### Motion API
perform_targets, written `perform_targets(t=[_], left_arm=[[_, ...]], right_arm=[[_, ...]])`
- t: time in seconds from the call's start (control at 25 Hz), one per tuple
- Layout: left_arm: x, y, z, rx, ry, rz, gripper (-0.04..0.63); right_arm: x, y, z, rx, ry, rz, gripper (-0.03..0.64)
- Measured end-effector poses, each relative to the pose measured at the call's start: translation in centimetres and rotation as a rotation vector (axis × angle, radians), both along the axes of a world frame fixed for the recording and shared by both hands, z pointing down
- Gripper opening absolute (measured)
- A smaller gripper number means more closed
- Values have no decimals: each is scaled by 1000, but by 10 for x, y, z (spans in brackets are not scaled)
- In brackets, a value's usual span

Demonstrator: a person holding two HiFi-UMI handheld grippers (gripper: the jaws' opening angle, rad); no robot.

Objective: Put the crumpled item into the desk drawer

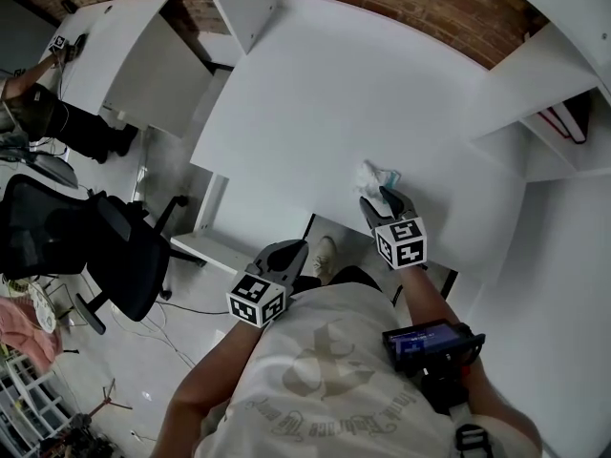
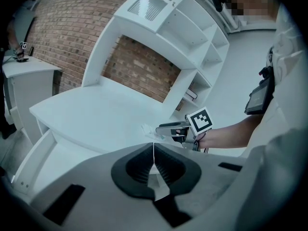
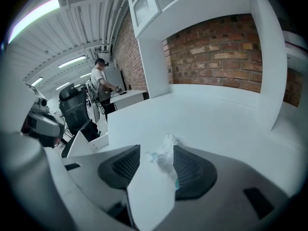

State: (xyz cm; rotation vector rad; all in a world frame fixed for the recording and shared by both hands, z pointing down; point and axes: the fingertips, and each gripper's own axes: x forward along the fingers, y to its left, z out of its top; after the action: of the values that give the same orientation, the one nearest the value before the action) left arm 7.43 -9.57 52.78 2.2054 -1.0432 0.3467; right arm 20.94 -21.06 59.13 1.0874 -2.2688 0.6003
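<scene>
Probably light, soft, crushable: pinch crumpled item (image 1: 375,174) mid-bulk, at twelve o'clock between right gripper's (image 3: 156,158) parted jaws; left gripper (image 2: 153,150) closed, empty.

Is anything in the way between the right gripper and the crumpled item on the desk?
Nothing visible. The crumpled item lies on the desk, already between the open jaws of the right gripper.
</scene>
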Motion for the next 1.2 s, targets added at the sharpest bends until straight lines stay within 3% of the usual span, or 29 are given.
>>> perform_targets(t=[0.28,0.56,0.96,1.2], left_arm=[[-11,1,0,-7,-4,-44,23],[-14,1,-1,-13,-14,-76,23],[-14,-2,-2,-26,-26,-104,23],[-14,-1,-5,-37,-37,-107,23]], right_arm=[[-4,-14,15,-8,105,-58,292],[-5,-20,32,-33,173,-94,322],[1,-31,46,-42,233,-84,313],[10,-34,40,-38,207,-42,210]])
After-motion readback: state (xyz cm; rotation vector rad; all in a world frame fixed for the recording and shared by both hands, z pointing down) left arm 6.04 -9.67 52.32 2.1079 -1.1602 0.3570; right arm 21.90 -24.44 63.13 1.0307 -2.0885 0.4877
